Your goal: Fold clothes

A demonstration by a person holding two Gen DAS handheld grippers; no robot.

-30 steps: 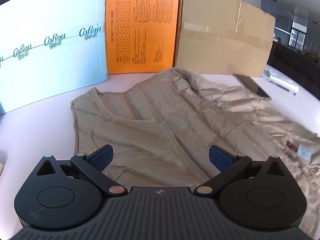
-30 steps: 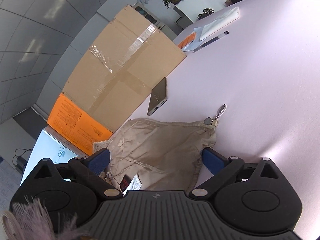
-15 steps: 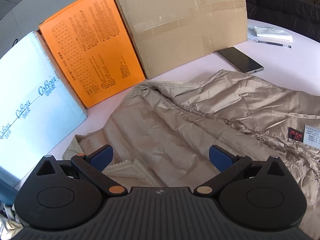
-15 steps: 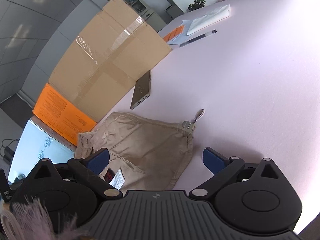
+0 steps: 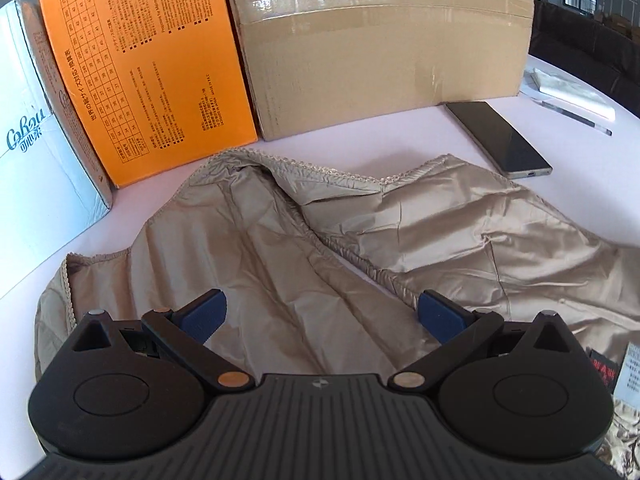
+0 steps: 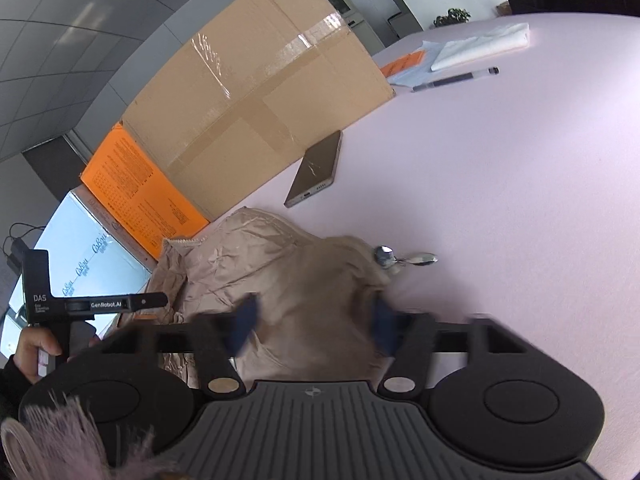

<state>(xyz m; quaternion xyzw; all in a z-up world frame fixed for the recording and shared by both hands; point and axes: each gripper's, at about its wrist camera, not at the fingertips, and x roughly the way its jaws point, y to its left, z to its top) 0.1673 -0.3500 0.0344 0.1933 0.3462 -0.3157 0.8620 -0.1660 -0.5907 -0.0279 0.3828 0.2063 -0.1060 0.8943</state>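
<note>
Along the worktop's (image 5: 400,136) far edge, left to right: white box (image 5: 24,184), orange box (image 5: 148,80), big taped cardboard box (image 5: 380,40). Just right of the cardboard box, lying flat: dark phone (image 5: 500,140); beyond it, towards the far right corner, a pen (image 5: 576,118).

Spread in front of the boxes, crumpled and open, lining up: beige vest (image 5: 440,232), with its scalloped edge nearest the orange box and its sewn-in labels (image 5: 604,368) at the right.

Over the vest's left half: left gripper (image 5: 320,312), jaws wide apart, nothing pinched, only cloth below. Seen from the right wrist, held in a hand (image 6: 36,348) at the worktop's left.

At the vest's right edge, beside the metal zip pull (image 6: 404,260): right gripper (image 6: 314,324), blurred, jaws just closing in, a raised bunch of vest cloth caught between them.
</note>
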